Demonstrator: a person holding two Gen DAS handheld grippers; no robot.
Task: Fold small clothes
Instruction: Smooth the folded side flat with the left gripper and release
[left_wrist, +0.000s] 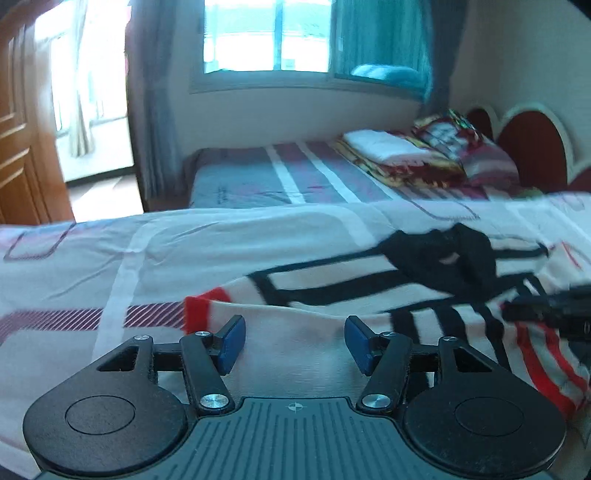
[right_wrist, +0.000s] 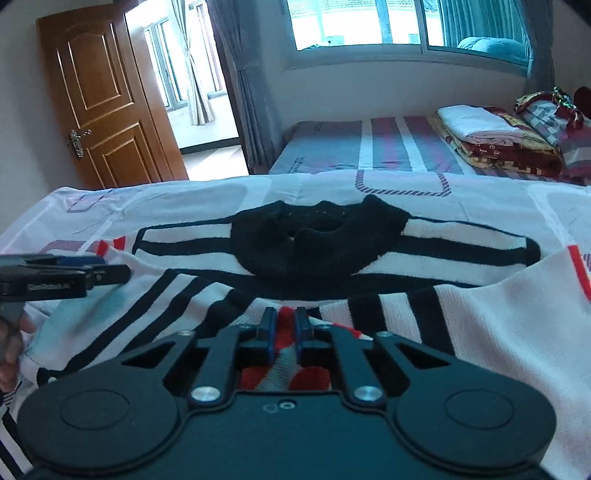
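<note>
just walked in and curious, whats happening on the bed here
A person with a gripper in each hand is folding a small white sweater with black and red stripes, spread on the bed. The right gripper is pinched on its red-striped hem. The left gripper is open, hovering over the sleeve end with nothing between its fingers.

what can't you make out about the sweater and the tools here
- Sweater hem: hidden in both views under the tool bodies.
- Right tool: nearly shut on red-striped cloth, but its pads hide the contact.
- Right tool in the left wrist view: blurred, cut by the edge.
- Left tool: open; cloth contact unclear.
</note>
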